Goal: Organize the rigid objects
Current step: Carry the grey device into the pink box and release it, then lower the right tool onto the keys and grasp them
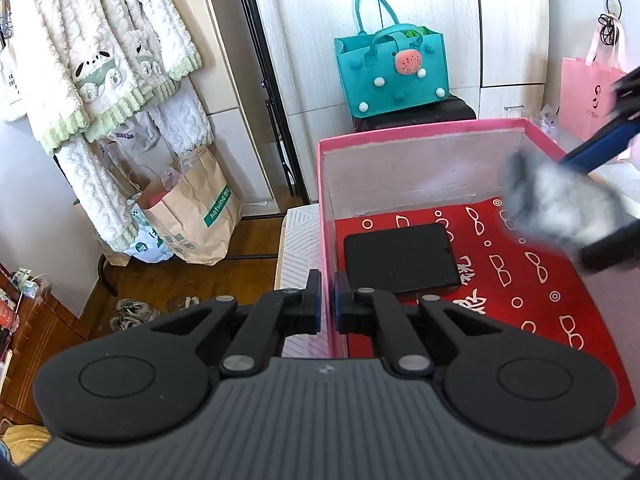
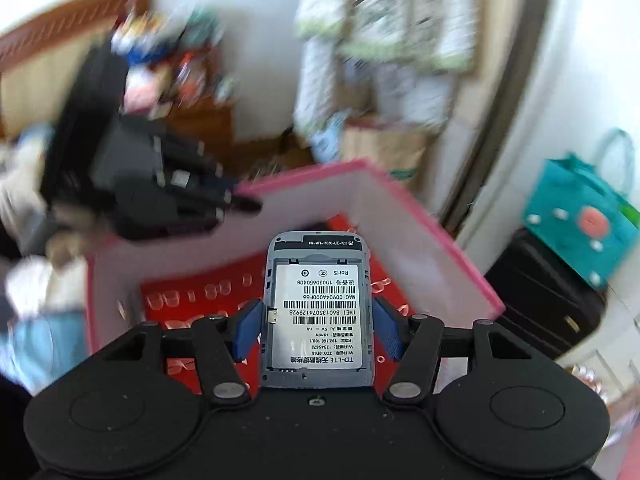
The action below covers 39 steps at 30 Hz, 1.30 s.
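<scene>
Over pink box (image 2: 420,216) — right gripper (image 2: 318,320) clamps router (image 2: 318,308).

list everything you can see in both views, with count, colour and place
box: 1, pink walls, red patterned floor, in front of both grippers
flat slab: 1, black, on the box floor
wifi device: 1, grey, white label, over the box
tote bag: 1, teal, on a dark case behind the box
paper bag: 1, brown, on the floor
gift bag: 1, pink, right of the box
left gripper: shut on the box wall
right gripper: holding the wifi device
</scene>
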Motion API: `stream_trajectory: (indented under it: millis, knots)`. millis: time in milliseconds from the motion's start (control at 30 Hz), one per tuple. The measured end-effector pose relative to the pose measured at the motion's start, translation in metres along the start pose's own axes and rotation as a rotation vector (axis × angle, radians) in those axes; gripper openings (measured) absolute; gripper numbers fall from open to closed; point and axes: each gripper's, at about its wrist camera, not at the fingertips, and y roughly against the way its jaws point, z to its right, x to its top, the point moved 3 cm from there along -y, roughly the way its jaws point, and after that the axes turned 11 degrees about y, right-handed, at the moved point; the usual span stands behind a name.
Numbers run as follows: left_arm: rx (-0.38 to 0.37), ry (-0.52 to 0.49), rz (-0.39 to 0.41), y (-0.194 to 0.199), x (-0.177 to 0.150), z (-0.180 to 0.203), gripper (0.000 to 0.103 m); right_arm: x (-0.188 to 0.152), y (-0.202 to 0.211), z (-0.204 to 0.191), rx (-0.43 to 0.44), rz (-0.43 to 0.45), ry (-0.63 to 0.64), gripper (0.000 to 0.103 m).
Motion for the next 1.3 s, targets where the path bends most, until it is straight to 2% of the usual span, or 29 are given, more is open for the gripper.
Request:
stream_trajectory:
  millis: [100,233,333,433,500,533,567,767,867,1033,1133,1200,1267,1300]
  knots:
    - [-0.004,0.0,0.004,0.001,-0.001,0.0,0.006,0.001,-0.032,0.0,0.008,-0.114,0.136,0.064]
    - [-0.018,0.009,0.007,0.002,-0.001,-0.002,0.006,-0.008,-0.062,0.0,-0.004,-0.21,0.249,0.064]
    - [0.004,-0.003,0.013,0.003,-0.001,0.0,0.006,-0.015,-0.074,0.003,-0.015,-0.265,0.286,0.064]
    - [0.023,-0.028,0.031,0.004,-0.002,0.003,0.006,-0.014,-0.086,0.007,0.0,-0.28,0.29,0.064]
    - [0.022,-0.025,0.031,0.004,-0.001,0.003,0.006,-0.012,-0.09,0.009,-0.011,-0.268,0.298,0.068]
    - [0.022,-0.022,0.031,0.004,-0.001,0.003,0.006,-0.009,-0.091,0.01,-0.035,-0.254,0.302,0.075]
    - [0.021,-0.019,0.031,0.005,-0.001,0.003,0.007,-0.008,-0.089,0.011,-0.061,-0.231,0.3,0.076]
    - [0.027,-0.016,0.032,0.005,-0.001,0.003,0.008,-0.011,-0.044,0.025,-0.13,-0.025,0.17,0.077]
    - [0.03,-0.018,0.031,0.005,-0.001,0.003,0.008,-0.021,-0.019,0.03,-0.149,0.007,0.119,0.077]
    - [0.035,-0.02,0.032,0.004,0.0,0.005,0.009,-0.049,0.026,0.044,-0.182,0.058,-0.061,0.077]
    - [0.031,-0.012,0.031,0.005,-0.001,0.005,0.009,-0.074,0.039,0.044,-0.174,0.06,-0.165,0.077]
    - [0.032,-0.014,0.031,0.005,-0.001,0.005,0.009,-0.091,0.04,0.038,-0.154,0.055,-0.199,0.075]
    - [0.036,-0.023,0.032,0.005,-0.001,0.004,0.009,-0.108,0.038,0.027,-0.119,0.031,-0.197,0.054]
    - [0.037,-0.023,0.032,0.005,-0.001,0.004,0.009,-0.116,0.037,0.022,-0.106,0.016,-0.198,0.05]
